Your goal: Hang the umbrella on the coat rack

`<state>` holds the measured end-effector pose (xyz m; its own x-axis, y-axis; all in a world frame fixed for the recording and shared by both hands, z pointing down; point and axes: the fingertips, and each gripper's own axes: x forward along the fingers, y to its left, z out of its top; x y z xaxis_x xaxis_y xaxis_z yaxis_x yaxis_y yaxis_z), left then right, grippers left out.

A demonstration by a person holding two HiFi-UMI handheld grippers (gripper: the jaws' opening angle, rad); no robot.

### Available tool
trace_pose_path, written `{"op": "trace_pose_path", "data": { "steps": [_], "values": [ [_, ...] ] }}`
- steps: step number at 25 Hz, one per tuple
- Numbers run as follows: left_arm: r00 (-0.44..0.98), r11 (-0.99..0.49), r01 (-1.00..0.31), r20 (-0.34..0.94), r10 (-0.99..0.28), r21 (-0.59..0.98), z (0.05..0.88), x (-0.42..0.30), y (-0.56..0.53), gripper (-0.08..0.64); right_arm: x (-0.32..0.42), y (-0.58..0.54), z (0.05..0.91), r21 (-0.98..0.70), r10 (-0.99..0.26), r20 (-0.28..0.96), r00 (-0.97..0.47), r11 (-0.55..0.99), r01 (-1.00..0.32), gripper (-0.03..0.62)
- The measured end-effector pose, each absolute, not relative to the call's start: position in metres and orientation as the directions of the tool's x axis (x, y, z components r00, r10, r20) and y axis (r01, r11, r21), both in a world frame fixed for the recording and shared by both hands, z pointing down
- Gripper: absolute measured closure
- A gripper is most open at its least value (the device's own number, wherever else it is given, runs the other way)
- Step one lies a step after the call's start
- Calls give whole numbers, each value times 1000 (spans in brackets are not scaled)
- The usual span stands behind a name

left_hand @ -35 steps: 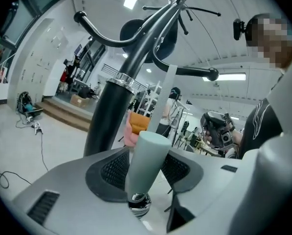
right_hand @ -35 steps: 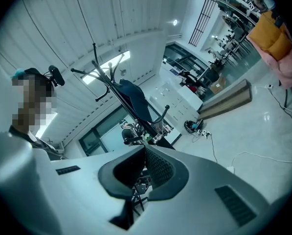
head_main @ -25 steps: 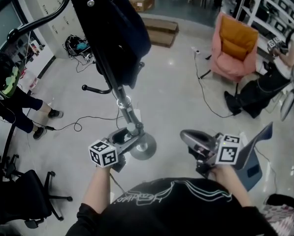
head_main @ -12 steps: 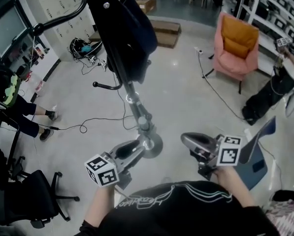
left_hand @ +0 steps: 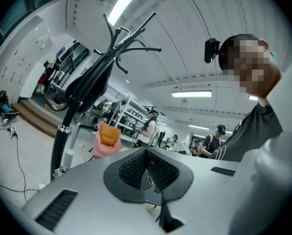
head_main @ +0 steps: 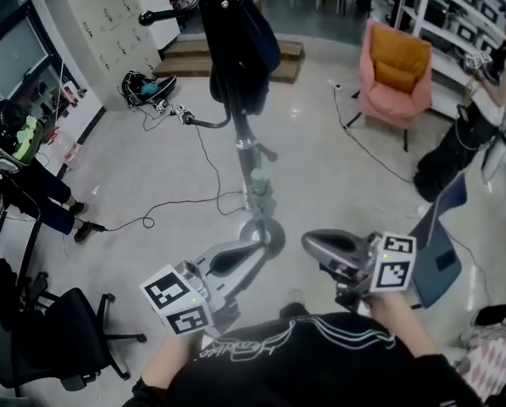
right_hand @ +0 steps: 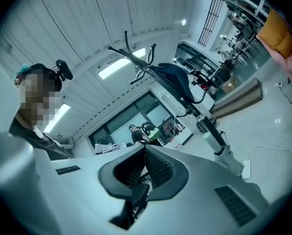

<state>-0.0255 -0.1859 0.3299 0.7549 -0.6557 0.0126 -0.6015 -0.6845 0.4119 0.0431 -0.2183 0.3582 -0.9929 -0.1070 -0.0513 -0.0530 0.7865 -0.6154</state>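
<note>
The dark folded umbrella (head_main: 240,45) hangs from the upper arms of the black coat rack (head_main: 257,189), with its curved handle (head_main: 203,123) sticking out to the left of the pole. In the left gripper view the umbrella (left_hand: 87,84) drapes down the rack (left_hand: 121,38). It also shows in the right gripper view, where the umbrella (right_hand: 174,78) hangs below the hooks. My left gripper (head_main: 251,251) is shut and empty, close to my body and short of the rack's base. My right gripper (head_main: 314,244) is also shut with nothing in it, level beside the left one.
A pink armchair (head_main: 395,79) with an orange cushion stands at the back right. A person in a helmet (head_main: 11,142) is at the left and another person (head_main: 481,100) at the right. A black office chair (head_main: 53,337), a blue chair (head_main: 435,244) and floor cables (head_main: 176,219) surround me.
Both grippers drew back from the rack towards my body and rose. The left jaws closed on nothing. The umbrella stays hanging on the rack.
</note>
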Motion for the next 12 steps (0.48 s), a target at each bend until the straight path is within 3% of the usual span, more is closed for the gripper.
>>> {"op": "trace_pose_path", "data": {
  "steps": [12],
  "values": [
    [792, -740, -558, -24, -609, 375, 308, -22, -78, 561, 38, -107, 331, -574, -162, -108, -981, 816, -71, 580]
  ]
}}
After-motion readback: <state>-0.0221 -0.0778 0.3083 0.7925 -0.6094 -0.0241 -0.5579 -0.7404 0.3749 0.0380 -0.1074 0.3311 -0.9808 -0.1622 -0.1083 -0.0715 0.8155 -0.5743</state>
